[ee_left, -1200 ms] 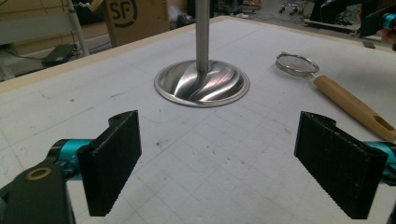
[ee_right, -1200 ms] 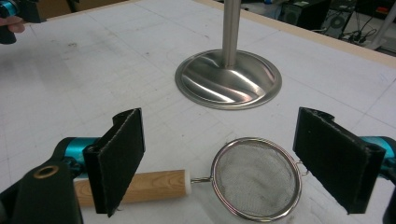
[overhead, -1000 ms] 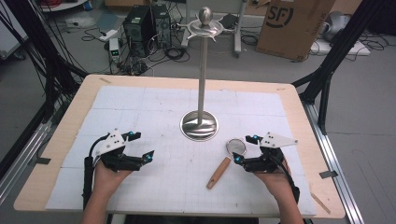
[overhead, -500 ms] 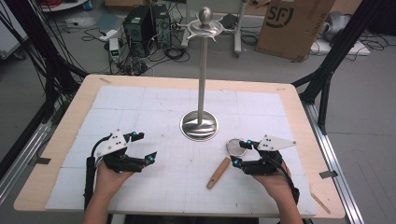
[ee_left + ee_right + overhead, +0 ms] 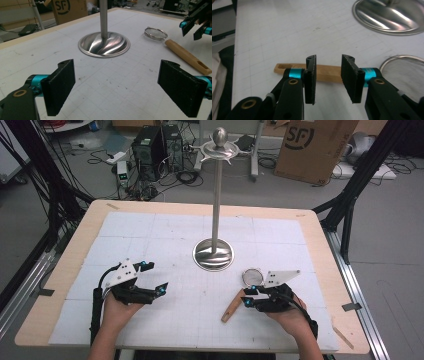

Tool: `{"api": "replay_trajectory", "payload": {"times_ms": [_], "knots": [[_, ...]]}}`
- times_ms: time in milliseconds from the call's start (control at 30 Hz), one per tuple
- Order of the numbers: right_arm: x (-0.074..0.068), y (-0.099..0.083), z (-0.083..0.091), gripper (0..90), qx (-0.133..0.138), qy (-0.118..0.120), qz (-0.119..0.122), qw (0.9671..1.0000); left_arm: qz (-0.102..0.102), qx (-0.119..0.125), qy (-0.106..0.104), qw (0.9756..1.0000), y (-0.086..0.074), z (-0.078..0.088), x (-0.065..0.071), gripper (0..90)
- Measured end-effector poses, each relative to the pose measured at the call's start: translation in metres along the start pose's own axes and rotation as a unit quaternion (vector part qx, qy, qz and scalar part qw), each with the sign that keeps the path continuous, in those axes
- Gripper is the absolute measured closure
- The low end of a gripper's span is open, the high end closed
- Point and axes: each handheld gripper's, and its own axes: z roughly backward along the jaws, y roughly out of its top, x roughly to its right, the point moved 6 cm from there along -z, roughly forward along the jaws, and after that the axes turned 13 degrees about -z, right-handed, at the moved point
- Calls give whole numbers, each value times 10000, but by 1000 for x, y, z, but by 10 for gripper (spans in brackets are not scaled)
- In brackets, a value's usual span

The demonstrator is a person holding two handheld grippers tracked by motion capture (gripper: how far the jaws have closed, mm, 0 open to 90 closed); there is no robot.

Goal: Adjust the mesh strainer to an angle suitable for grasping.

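A small strainer lies on the white mat, its round mesh (image 5: pixel 251 276) toward the stand and its wooden handle (image 5: pixel 232 307) pointing to the near edge. My right gripper (image 5: pixel 248 297) hovers at the handle; in the right gripper view the handle (image 5: pixel 328 72) runs crosswise just beyond the right gripper (image 5: pixel 328 60). Its jaws have just been closing; a clear gap remains and the pads press on nothing. My left gripper (image 5: pixel 155 277) rests at the mat's left with the left gripper (image 5: pixel 117 65) wide open and empty. The strainer (image 5: pixel 156 33) shows at the right there.
A tall metal stand (image 5: pixel 216 195) with a round polished base (image 5: pixel 213 254) rises from the mat's middle, hooks at its top. The base (image 5: pixel 103 45) lies ahead of the left jaws and the base (image 5: pixel 389 15) beyond the right ones. Boxes, computers and cables sit on the floor behind.
The right gripper's jaws stand much narrower than before, and it has edged slightly toward the wooden handle. The left gripper and the strainer have not moved.
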Motion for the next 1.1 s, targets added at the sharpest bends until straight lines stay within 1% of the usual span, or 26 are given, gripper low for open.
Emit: {"api": "replay_trajectory", "payload": {"times_ms": [33,67,100,167,200,267,300,333,367,400,467,533,600,633,700,867,967,1000,1100], "knots": [[-2,-1,-3,710,-76,94,27,9999,-4,-19,7,10000,0,0,0,152],[-3,-1,-4,731,-88,110,86,9999,-5,-37,6,10000,-1,-1,0,152],[-3,-1,-4,731,-88,110,86,9999,-14,-40,-1,10000,-1,-1,0,152],[-5,-3,-6,767,-179,161,71,9997,-7,-41,2,10000,-1,-1,1,152],[-6,-4,-7,778,-237,235,41,9994,-19,-39,3,10000,-1,-1,1,152],[-8,-6,-10,813,-343,295,77,9989,-14,-42,9,10000,-1,-1,1,152],[-8,-6,-12,824,-345,290,150,9989,-14,-41,14,10000,-1,-1,0,152],[-10,-8,-14,853,-462,310,135,9984,3,-36,28,10000,-1,-1,0,152],[-12,-9,-16,856,-503,359,150,9980,5,-35,18,10000,-1,-1,0,152],[-13,-10,-17,856,-556,356,145,9977,18,-11,16,10000,-1,-2,0,152],[-14,-12,-21,886,-649,354,200,9971,18,1,23,10000,-1,-2,0,152],[-15,-14,-23,896,-727,357,186,9965,25,6,7,10000,-1,-2,0,152],[-16,-14,-24,896,-733,371,212,9964,20,-15,9,10000,-1,-2,0,152],[-18,-15,-25,896,-781,397,189,9960,26,-1,6,10000,-1,-2,0,152],[-17,-14,-28,896,-773,330,240,9962,24,8,7,10000,-1,-2,0,152],[-18,-13,-30,896,-745,337,222,9964,39,-11,24,10000,-1,-2,-1,152],[-18,-13,-32,895,-720,296,195,9968,46,-60,33,10000,-3,-4,-1,152],[-17,-12,-33,896,-704,244,199,9970,30,-72,40,10000,-3,-4,-1,152],[-18,-12,-35,895,-702,201,154,9972,36,-67,35,10000,-4,-5,-1,153]]}}
